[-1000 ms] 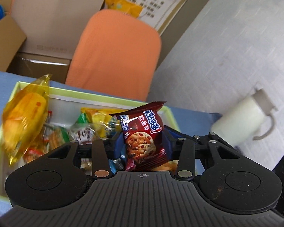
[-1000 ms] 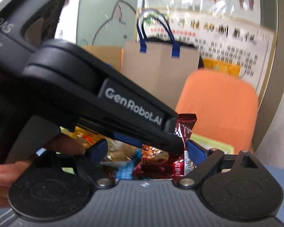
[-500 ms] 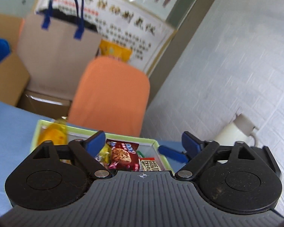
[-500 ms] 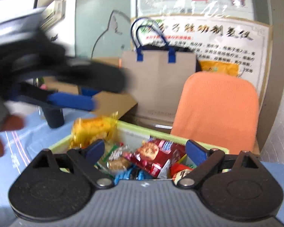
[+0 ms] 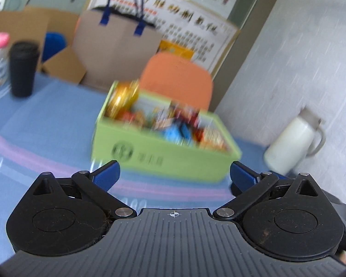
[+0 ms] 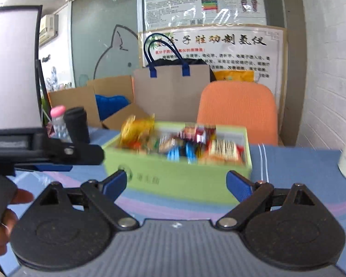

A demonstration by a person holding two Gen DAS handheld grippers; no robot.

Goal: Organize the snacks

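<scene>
Snacks (image 6: 191,146) (assorted wrapped packets, blurred) lay heaped in a light-green box (image 6: 180,180) on the blue-clothed counter (image 5: 46,124), before an orange chair (image 6: 238,108).

Change noted: a second earlier the left tongs (image 5: 174,173) gripped a maroon cookie packet above the box; that packet then lay among the others. The left tongs were still spreading, nothing between their blue pads. The right tongs (image 6: 176,182) stood released and empty. Both views had drawn back from the box.

Judgement: one more item filed; no loose snacks showed on the counter, so sorting looked near complete.

Writing: a round logo with characters on the box front, unreadable. Wall posters (image 6: 216,53) carried Chinese text, too blurred to transcribe.
</scene>
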